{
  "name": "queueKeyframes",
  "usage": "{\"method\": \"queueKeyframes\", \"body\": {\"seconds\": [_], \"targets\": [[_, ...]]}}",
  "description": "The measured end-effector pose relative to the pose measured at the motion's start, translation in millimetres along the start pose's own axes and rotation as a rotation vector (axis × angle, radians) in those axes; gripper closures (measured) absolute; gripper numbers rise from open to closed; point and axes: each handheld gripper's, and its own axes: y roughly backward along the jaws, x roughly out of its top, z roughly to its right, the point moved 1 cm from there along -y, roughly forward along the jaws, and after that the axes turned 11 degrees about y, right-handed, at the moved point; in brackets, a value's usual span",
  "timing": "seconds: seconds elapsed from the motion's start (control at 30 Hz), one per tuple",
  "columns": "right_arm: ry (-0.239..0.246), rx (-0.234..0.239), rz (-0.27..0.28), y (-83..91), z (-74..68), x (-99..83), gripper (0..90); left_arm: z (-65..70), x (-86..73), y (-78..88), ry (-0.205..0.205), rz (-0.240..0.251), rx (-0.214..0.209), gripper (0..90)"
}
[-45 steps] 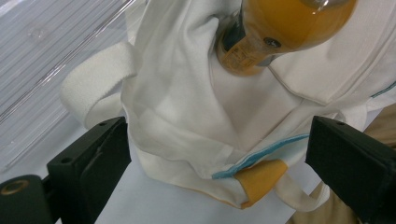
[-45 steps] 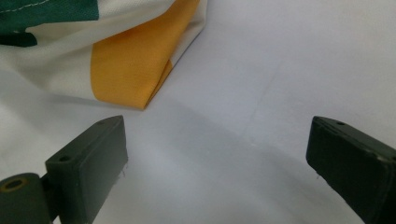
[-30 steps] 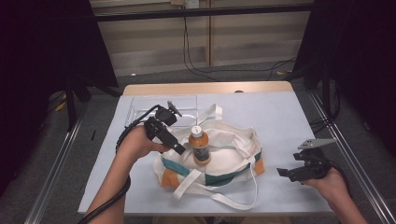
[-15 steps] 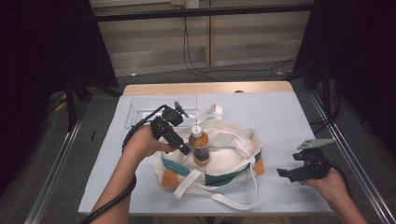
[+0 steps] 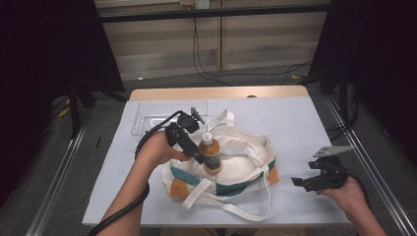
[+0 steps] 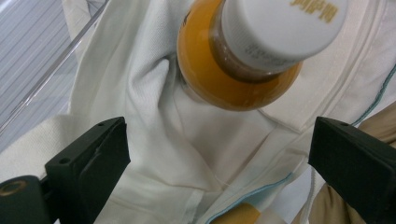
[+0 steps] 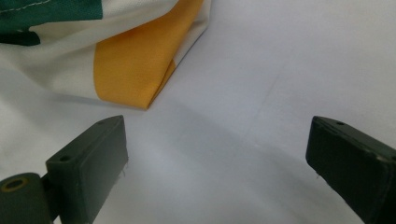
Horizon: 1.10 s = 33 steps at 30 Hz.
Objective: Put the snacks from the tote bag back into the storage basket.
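An orange bottle (image 5: 210, 151) with a white cap stands upright inside a cream tote bag (image 5: 243, 164) with green and orange trim, lying at mid table. My left gripper (image 5: 198, 155) is at the bottle's left side, angled down toward it. In the left gripper view the jaws stand wide open around bag cloth (image 6: 154, 116), and the bottle (image 6: 243, 60) sits just beyond their tips, not between them. My right gripper (image 5: 314, 180) rests open near the table's right front. Its jaws (image 7: 217, 140) hold nothing, and the bag's orange corner (image 7: 135, 60) lies just ahead.
A clear plastic tray (image 5: 147, 117) lies at the back left, its edge (image 6: 51, 70) close behind the bag. The bag's long straps (image 5: 236, 209) trail toward the front edge. A pale blue cloth covers the table (image 5: 300, 123). Black frame posts stand on both sides.
My left gripper has moved right and slightly down, closing in on the bottle. The right gripper, bag and bottle have stayed put.
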Motion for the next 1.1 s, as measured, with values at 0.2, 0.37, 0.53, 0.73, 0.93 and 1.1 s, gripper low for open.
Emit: {"method": "queueKeyframes", "body": {"seconds": [0.2, 0.37, 0.53, 0.73, 0.93, 1.1], "targets": [[0.006, 0.001, 0.002, -0.4, 0.7, -0.2, 5.3, 3.1, 5.2, -2.1, -0.013, 0.003, 0.001, 5.0], [0.009, -0.003, 0.002, -0.7, 0.7, -0.3, 5.4, 4.3, 8.3, -4.9, -0.017, 0.007, 0.009, 5.0], [0.007, -0.002, 0.002, -0.8, 0.8, -0.3, 5.4, 5.3, 10.8, -5.7, -0.021, 0.017, 0.011, 6.8], [0.006, -0.001, 0.002, -0.7, 0.9, -0.3, 5.6, 7.8, 13.1, -8.0, -0.025, 0.024, 0.01, 10.9], [0.005, 0.001, 0.004, -0.5, 0.8, -0.3, 5.9, 9.9, 15.1, -9.8, -0.031, 0.023, 0.011, 12.3], [-0.003, 0.004, -0.006, -0.6, -0.2, -0.2, 5.8, 10.7, 17.0, -11.6, -0.038, 0.021, 0.008, 12.9]]}}
